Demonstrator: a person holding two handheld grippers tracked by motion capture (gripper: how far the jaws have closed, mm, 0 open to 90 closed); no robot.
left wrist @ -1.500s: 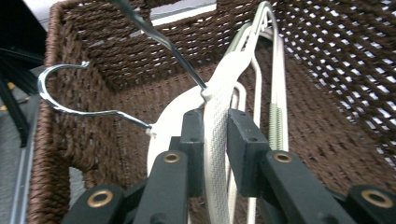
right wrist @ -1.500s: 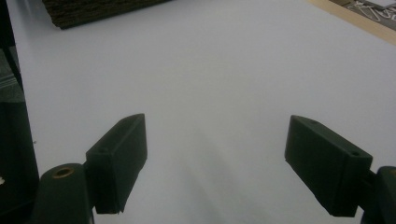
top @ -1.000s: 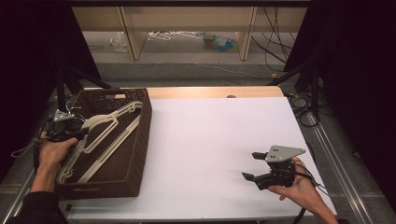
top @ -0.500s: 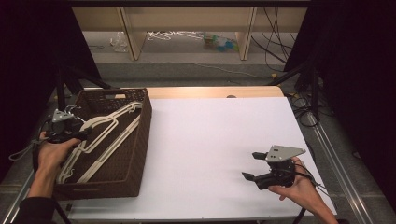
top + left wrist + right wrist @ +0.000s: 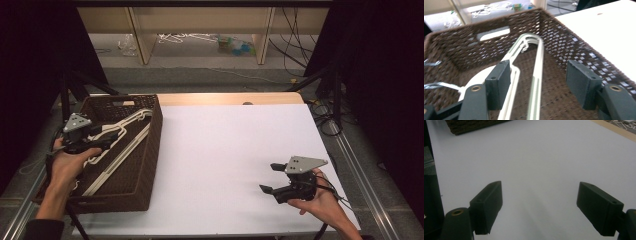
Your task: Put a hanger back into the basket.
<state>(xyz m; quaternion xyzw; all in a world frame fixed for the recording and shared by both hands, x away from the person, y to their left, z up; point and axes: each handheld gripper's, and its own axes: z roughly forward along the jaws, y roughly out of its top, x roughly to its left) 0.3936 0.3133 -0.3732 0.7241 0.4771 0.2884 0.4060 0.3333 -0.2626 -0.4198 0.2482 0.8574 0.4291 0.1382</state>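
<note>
A dark brown wicker basket (image 5: pixel 145 165) stands at the table's left edge with several white plastic hangers (image 5: pixel 120 137) lying in it. My left gripper (image 5: pixel 102 141) hovers over the basket's left side, its jaws pointing across the hangers. In the left gripper view the hangers (image 5: pixel 529 40) run along the basket floor (image 5: pixel 574 45) below the left gripper (image 5: pixel 537 66). Its jaws have just been opening, and the pads stand apart without pressing on anything. My right gripper (image 5: pixel 269 177) rests open on the white table (image 5: pixel 225 150) at the front right, nothing between its jaws (image 5: pixel 540 186).
A bare wooden strip (image 5: pixel 225 98) runs along the table's far edge. Beyond it stand shelf legs with clutter (image 5: pixel 230 44) on the floor. Cables (image 5: pixel 325 110) and black stands flank the table. The basket's corner (image 5: pixel 474 125) shows far off in the right gripper view.
My left hand has lifted a little over the basket and shifted slightly. The right gripper has not moved.
</note>
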